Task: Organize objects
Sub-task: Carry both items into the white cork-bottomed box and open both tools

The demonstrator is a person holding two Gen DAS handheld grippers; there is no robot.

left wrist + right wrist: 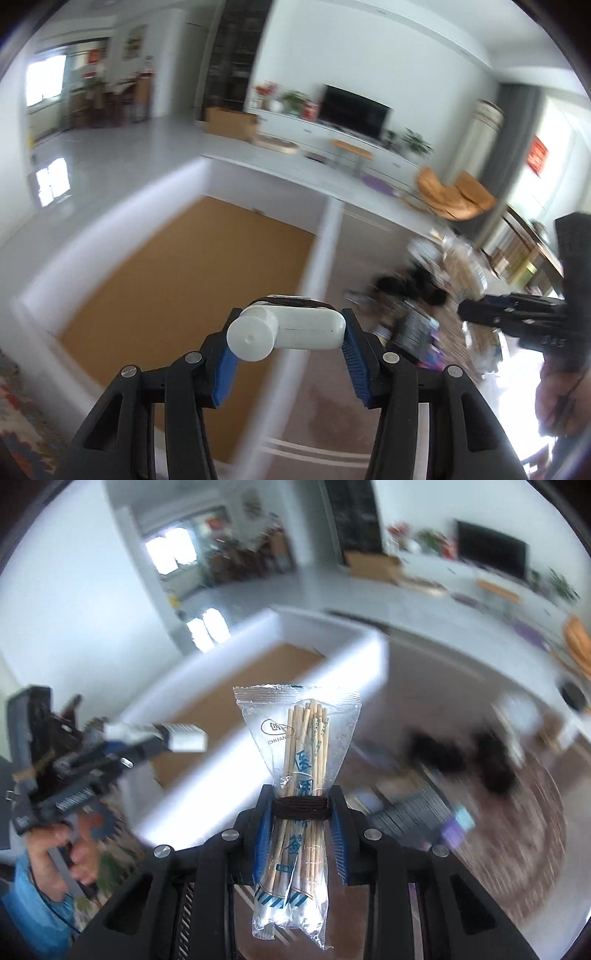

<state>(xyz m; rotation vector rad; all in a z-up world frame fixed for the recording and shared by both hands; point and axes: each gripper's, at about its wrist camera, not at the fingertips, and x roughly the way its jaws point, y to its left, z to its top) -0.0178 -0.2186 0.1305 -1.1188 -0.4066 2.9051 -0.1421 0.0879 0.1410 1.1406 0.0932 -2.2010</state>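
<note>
My left gripper [290,336] is shut on a white plastic bottle [295,330] that lies crosswise between the blue pads, its round cap toward the left. It hangs above the rim of a white box with a brown cardboard floor [177,284]. My right gripper [301,812] is shut on a clear bag of wooden chopsticks [301,760], pinched at a dark band around its middle. The bag stands upright, above the same white box [258,664]. The other gripper shows in each view: right gripper [517,317], left gripper [85,764] with the white bottle [162,734].
A blurred heap of loose items, dark cloth and packets [424,291], lies on the patterned rug [517,830] to the right of the box. A hand in a blue sleeve [55,853] holds the left gripper. Behind are a TV cabinet [332,125], an orange chair [454,192] and shiny floor.
</note>
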